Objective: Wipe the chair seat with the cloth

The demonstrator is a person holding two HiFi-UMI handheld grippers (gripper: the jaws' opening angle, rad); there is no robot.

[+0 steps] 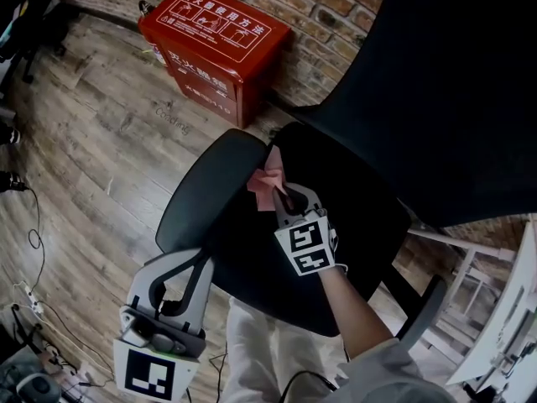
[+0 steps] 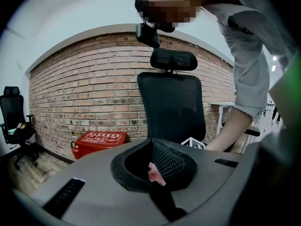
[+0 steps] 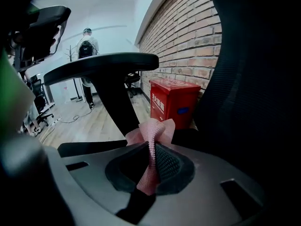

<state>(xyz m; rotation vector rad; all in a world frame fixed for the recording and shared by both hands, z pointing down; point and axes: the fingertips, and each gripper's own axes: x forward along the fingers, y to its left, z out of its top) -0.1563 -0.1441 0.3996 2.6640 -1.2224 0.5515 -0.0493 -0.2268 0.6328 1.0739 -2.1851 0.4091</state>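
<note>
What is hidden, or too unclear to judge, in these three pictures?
1. Head view: whether the cloth touches the chair seat; the right gripper covers the cloth's lower part.
2. Left gripper view: the seat's surface, behind the left gripper's own body.
3. Head view: the red box's print, too small.

The cloth [image 1: 268, 182] sits over the chair seat [image 1: 239, 225] toward its 12 o'clock side, clamped in the right gripper [image 1: 282, 198]. From the seat, the backrest [image 1: 445, 91] rises at 2 o'clock. The box [image 1: 214, 44] stands on the floor [image 1: 101, 141] at 11 o'clock, against the brick wall [image 1: 336, 7]. The left gripper [image 1: 183, 263] is at 7 o'clock.
</note>
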